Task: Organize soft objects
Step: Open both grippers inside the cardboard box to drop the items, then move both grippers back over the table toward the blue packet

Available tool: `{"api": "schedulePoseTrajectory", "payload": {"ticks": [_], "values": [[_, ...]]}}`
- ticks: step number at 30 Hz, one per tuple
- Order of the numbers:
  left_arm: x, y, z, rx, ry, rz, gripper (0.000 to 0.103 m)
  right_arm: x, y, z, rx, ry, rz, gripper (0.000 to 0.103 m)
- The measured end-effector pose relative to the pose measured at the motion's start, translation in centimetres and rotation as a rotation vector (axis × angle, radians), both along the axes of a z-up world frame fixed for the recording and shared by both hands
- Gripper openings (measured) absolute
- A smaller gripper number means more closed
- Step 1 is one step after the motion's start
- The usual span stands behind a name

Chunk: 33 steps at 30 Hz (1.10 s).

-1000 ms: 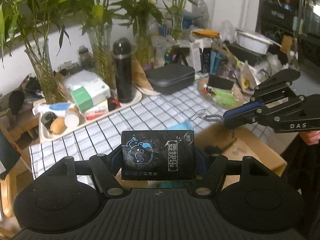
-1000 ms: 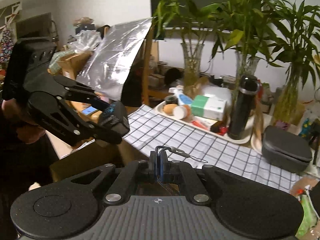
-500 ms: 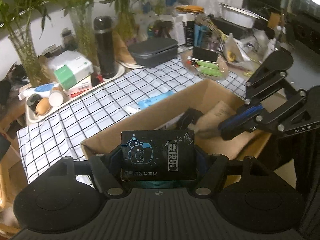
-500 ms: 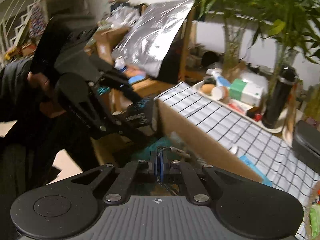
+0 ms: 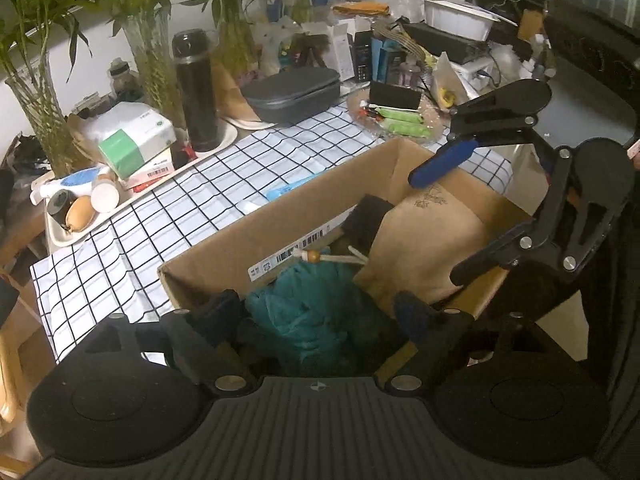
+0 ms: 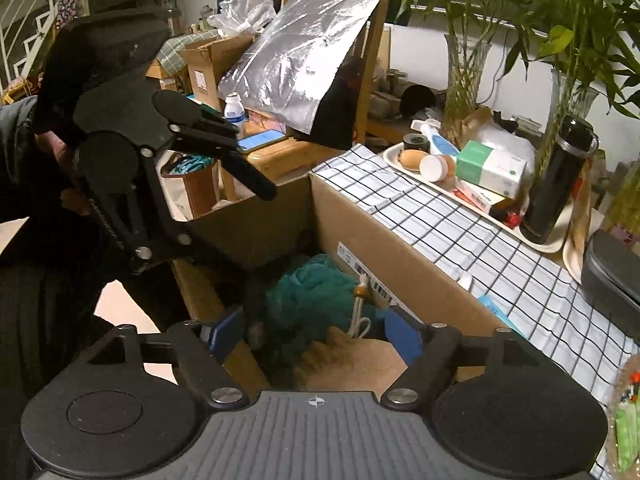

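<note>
Left gripper [image 5: 320, 312] spread above teal mesh pouf [image 5: 316, 304]

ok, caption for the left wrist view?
Both grippers, left and right, open over a cardboard box of soft items.

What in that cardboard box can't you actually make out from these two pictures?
- Box floor: left wrist view, covered by the teal mesh bundle and tan pouch.
- Dark item: identity unclear, half behind the pouch.
- Near corner of the cardboard box: right wrist view, blocked by the right gripper.
</note>
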<state>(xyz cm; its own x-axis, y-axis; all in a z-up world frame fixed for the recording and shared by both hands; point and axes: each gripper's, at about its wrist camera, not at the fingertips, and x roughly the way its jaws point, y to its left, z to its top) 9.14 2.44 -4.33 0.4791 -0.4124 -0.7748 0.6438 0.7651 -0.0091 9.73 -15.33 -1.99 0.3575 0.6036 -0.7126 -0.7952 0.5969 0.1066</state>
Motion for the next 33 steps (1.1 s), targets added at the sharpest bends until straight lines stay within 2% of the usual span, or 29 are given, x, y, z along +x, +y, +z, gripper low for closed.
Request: {"api": "schedulePoseTrajectory", "payload": {"ticks": [9, 14, 25, 33], "values": [[-0.2, 0.6, 0.5, 0.000, -0.032, 0.038, 0.085, 0.6, -0.5, 0.0, 0.013, -0.014, -0.070, 0.097], [0.2, 1.1, 0.8, -0.040, -0.043, 0.058, 0.085, 1.3, -1.2, 0.2, 0.032, -0.021, -0.149, 0.103], [1.6, 2.6, 1.2, -0.095, -0.083, 0.215, 0.085, 3.5, -2.9, -0.4, 0.016, -0.022, -0.343, 0.103], [3.1, 2.9, 0.9, -0.103, -0.053, 0.231, 0.085, 4.4, -3.5, -0.7, 0.021, -0.018, -0.408, 0.103]]}}
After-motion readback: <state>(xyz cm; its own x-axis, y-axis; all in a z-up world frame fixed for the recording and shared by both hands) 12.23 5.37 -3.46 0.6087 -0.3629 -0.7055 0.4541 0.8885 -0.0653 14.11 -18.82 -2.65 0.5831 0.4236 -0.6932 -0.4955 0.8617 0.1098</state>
